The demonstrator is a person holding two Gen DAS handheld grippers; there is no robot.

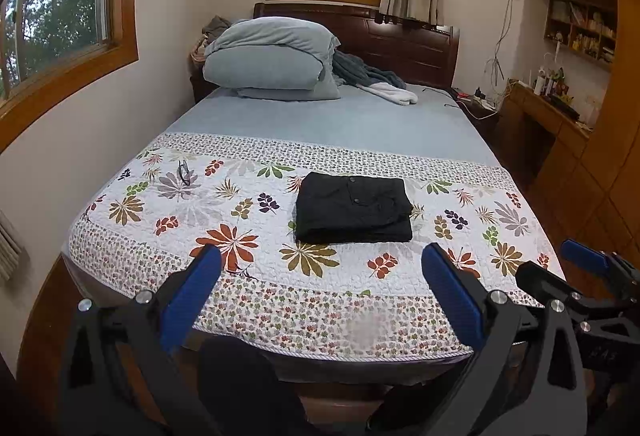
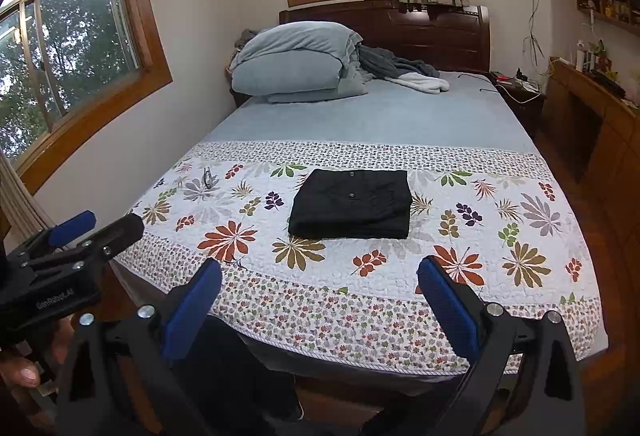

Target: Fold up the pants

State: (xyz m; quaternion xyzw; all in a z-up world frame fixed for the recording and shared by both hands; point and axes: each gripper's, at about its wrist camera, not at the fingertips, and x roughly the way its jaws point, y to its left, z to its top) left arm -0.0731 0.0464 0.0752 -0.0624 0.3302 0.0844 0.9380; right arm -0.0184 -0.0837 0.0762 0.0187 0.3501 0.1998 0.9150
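Note:
The black pants lie folded into a neat rectangular stack on the floral quilt, near the bed's foot; they also show in the right wrist view. My left gripper is open and empty, held back over the bed's foot edge, well short of the pants. My right gripper is open and empty too, beside the left one. The right gripper shows at the right edge of the left wrist view; the left gripper shows at the left of the right wrist view.
A pair of glasses lies on the quilt at the left. Pillows and a folded blue duvet sit at the headboard with loose clothes. A wooden desk and nightstand stand right of the bed.

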